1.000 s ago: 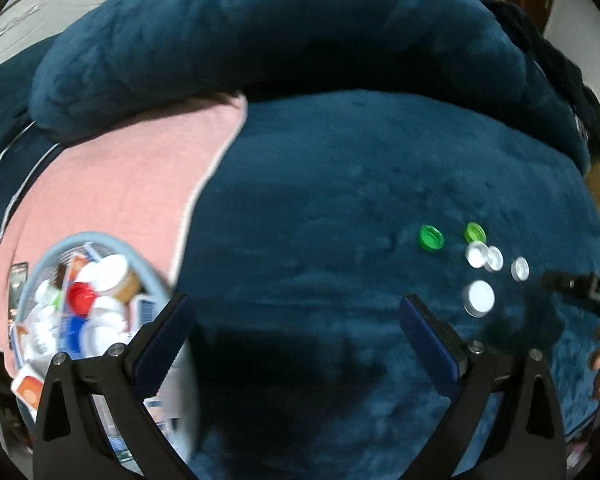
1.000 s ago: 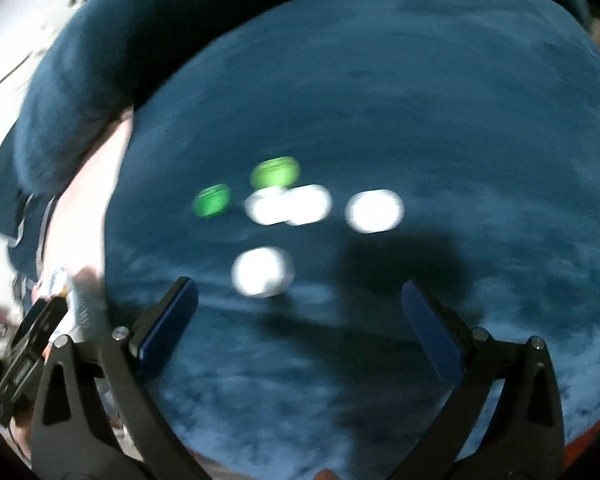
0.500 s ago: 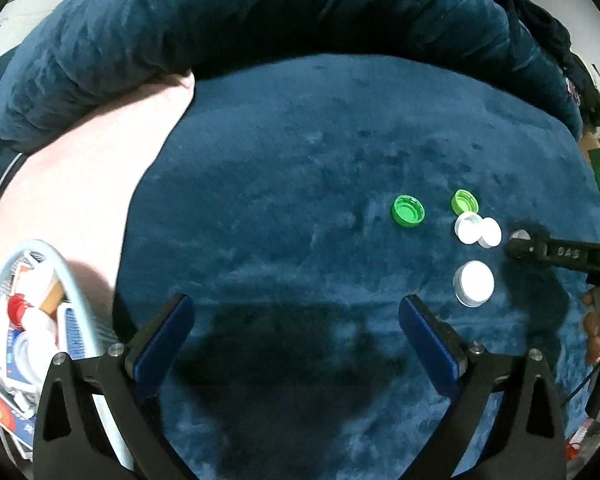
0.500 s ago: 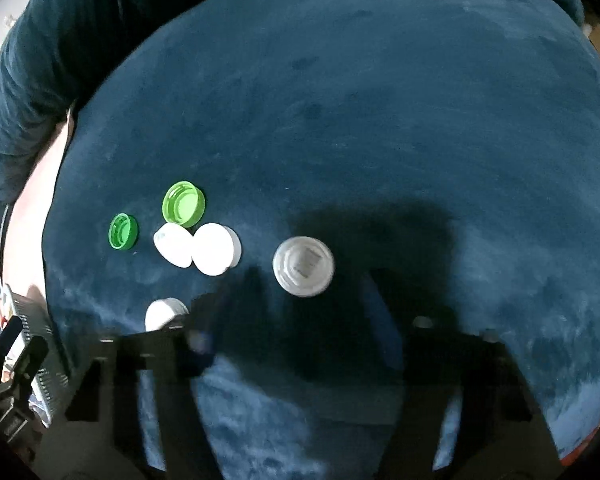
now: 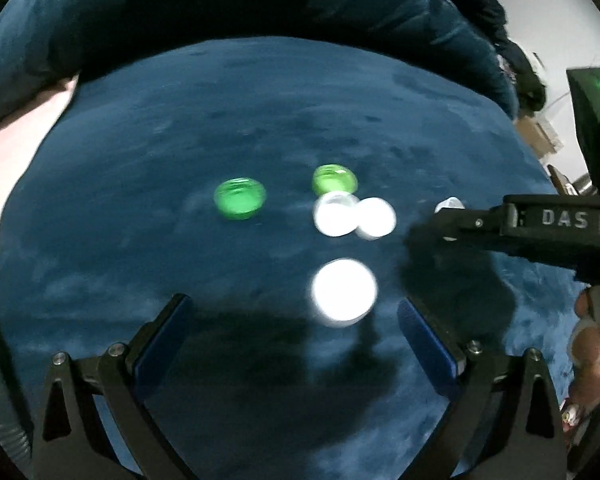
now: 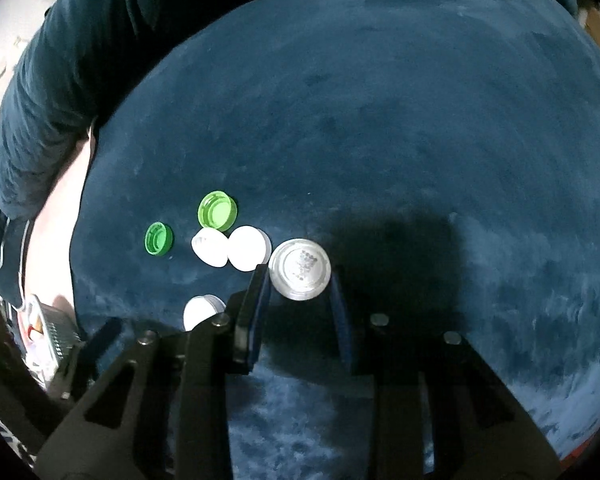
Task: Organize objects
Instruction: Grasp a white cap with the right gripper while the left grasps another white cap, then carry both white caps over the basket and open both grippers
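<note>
Right gripper (image 6: 298,280) lowered, fingers now clasping clear cap (image 6: 299,269), left fingers (image 5: 168,328) wide apart.

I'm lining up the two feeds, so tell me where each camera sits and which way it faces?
Left wrist: on the left gripper, facing forward and down at caps on the blue cushion; own open fingers show, plus the right gripper entering from the right.
Right wrist: on the right gripper, looking down close at the clear cap between its fingers.
Shared: two green caps, the white caps and the cushion.
</note>
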Motion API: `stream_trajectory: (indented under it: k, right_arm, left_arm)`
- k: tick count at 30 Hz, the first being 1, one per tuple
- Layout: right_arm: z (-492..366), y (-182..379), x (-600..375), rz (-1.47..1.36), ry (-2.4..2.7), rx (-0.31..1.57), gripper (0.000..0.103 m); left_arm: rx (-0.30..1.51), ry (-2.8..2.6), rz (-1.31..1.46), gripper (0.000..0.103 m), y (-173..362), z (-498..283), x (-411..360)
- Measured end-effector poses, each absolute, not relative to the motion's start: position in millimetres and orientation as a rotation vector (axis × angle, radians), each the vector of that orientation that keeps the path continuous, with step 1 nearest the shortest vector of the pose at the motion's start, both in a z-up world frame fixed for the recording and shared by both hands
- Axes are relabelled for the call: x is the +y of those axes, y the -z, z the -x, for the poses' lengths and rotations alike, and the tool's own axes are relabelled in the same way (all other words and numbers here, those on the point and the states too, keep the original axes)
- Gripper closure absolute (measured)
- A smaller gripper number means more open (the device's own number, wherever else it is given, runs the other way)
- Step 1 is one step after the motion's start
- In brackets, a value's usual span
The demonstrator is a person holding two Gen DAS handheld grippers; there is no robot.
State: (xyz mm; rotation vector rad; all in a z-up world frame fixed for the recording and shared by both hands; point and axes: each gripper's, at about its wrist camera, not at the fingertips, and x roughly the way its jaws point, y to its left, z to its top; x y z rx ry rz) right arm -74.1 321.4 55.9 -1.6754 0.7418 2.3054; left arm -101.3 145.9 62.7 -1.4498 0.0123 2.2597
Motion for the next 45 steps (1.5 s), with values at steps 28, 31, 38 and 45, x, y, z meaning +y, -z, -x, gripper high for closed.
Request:
stream_trajectory:
  k: [28,31,38,45]
  right_arm:
    - [120,-121,149,1.744,-2.677,0.670,0.072]
    - [127,-130,97,1.810,-2.777,0.651,0.072]
    - [128,-116,-6,2.081,-2.873,0.584,0.072]
    - [131,-89,-53,2.253,-2.802,0.455,0.070]
  left_arm:
    - [-0.195,-2.768,1.305,0.061,-188,83,-103]
    - [-0.262,-2.853,1.363,0.061,-185,79,-156]
    - [-0.433,-2.864,1.552,0.061,-152,77,-223]
    - [-0.349,-2.877,1.626,0.037,-144,68,-226]
